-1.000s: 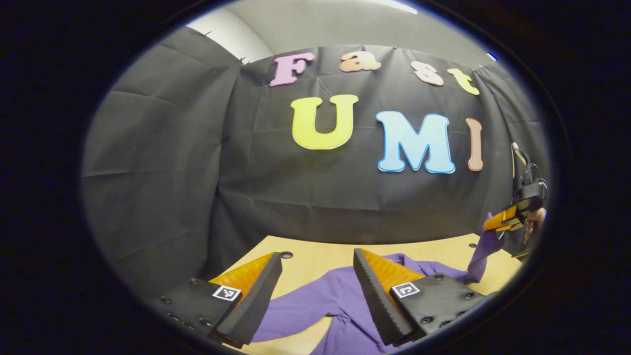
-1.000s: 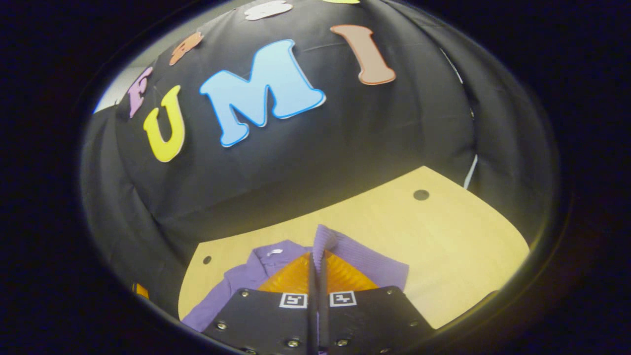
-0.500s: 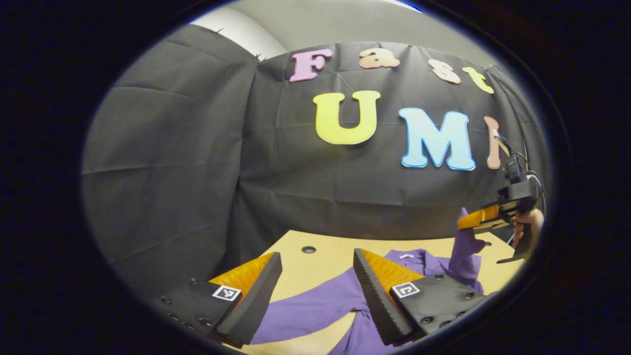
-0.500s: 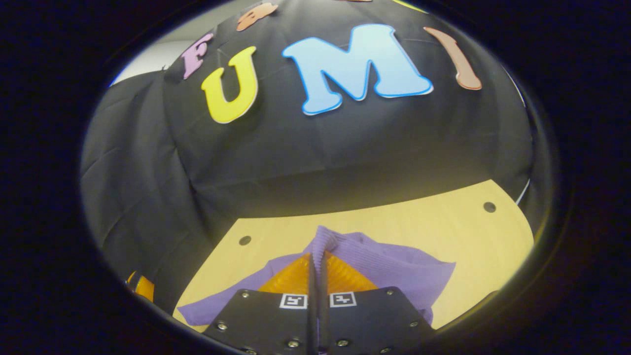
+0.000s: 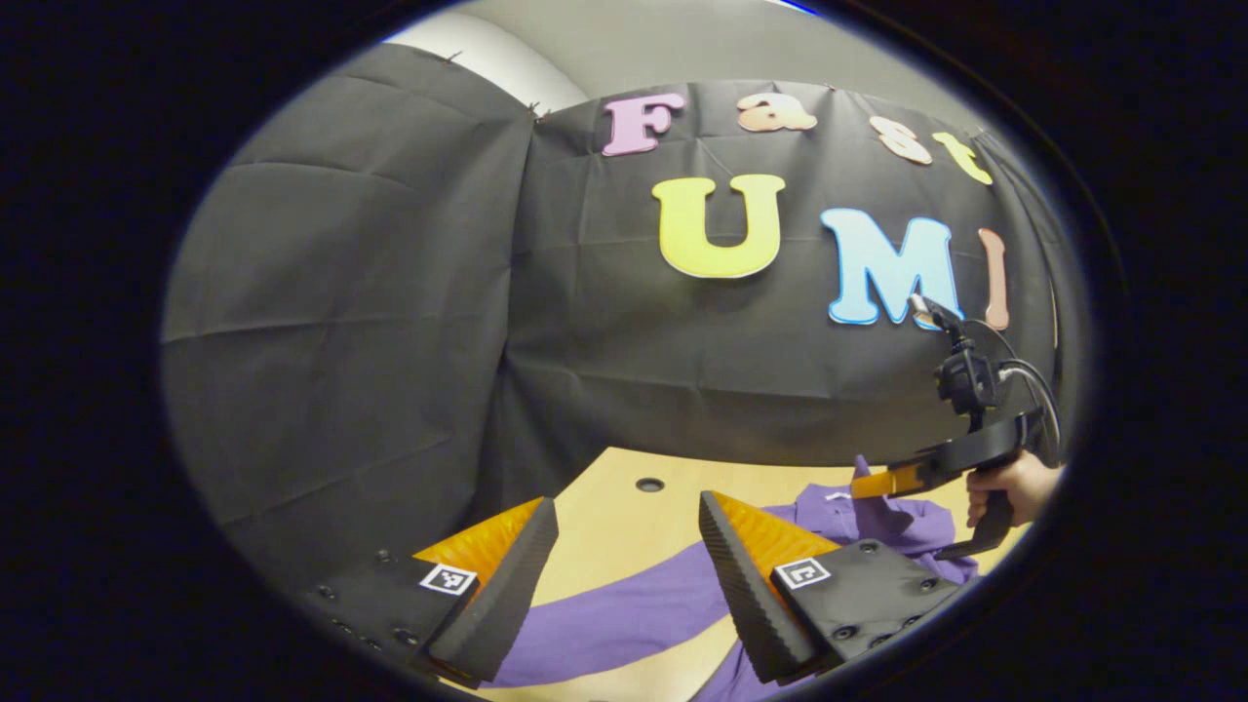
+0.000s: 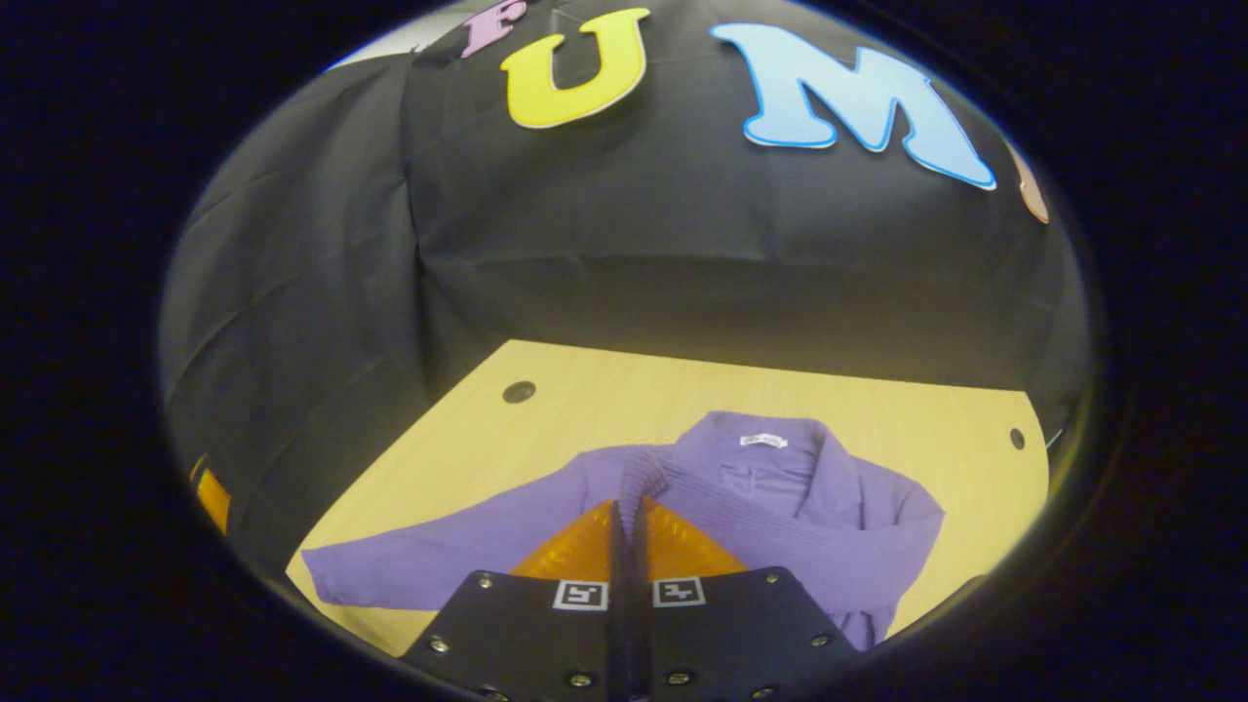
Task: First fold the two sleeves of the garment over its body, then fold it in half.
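— Where now? Purple garment [image 6: 780, 507] flat on the table [image 6: 877, 409], collar toward the wall; one sleeve [image 6: 439, 565] stretched out to the side, lying flat and untouched; other sleeve's ribbed cuff [image 6: 639, 483] lifted over the body.

— Right gripper [image 6: 629, 517]? Fingers pressed together on that cuff, ribbing bunched up between them; seen also from the left gripper view, held by a hand [image 5: 1014, 483] above the collar end.

— Left gripper [image 5: 624, 575]? Fingers wide apart, nothing between them; hovering over the flat sleeve, probably not touching, though hard to judge through the fisheye.

— Handling? Soft, light, limp knit; sags from any single pinch, no stiffness to carry a fold; likely to drag the shoulder along if pulled fast; not fragile, not slippery.

— Where to grip? By the cuff for each sleeve, thickest and firmest spot; for the flat sleeve, a pinch at its far end, then across the chest; for the halving, hem corners, one per gripper, to keep the edge level.
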The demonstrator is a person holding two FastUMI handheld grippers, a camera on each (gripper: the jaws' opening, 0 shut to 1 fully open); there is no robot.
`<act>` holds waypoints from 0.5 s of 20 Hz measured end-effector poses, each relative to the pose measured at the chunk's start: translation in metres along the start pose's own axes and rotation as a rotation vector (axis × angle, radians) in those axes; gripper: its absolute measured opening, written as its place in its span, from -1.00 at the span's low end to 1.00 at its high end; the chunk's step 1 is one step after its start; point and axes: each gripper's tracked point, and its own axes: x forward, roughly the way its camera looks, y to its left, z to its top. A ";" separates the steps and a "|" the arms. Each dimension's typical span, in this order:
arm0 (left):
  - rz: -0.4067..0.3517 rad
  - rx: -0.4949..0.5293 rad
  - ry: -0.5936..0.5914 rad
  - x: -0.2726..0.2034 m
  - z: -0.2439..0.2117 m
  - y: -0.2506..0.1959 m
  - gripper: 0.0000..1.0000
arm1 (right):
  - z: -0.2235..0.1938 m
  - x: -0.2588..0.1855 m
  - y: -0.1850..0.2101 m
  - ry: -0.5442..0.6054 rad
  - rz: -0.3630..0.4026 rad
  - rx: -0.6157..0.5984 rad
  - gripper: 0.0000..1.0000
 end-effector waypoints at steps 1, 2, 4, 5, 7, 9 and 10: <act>0.011 -0.004 0.009 0.000 -0.005 0.005 0.92 | -0.007 0.006 0.004 0.019 -0.004 -0.013 -0.96; 0.021 -0.006 0.015 0.000 -0.008 0.010 0.92 | -0.016 0.013 0.008 0.047 -0.004 -0.022 -0.96; 0.044 0.000 0.027 -0.003 -0.017 0.020 0.92 | -0.029 0.023 0.014 0.089 -0.009 -0.039 -0.96; 0.056 -0.002 0.032 -0.004 -0.021 0.025 0.92 | -0.034 0.029 0.018 0.106 0.001 -0.052 -0.96; 0.079 -0.014 0.043 -0.009 -0.027 0.032 0.92 | -0.042 0.038 0.025 0.128 0.010 -0.090 -0.94; 0.102 -0.023 0.050 -0.012 -0.029 0.038 0.92 | -0.051 0.045 0.027 0.145 0.008 -0.119 -0.94; 0.110 -0.027 0.052 -0.014 -0.031 0.041 0.92 | -0.052 0.047 0.027 0.152 0.008 -0.121 -0.94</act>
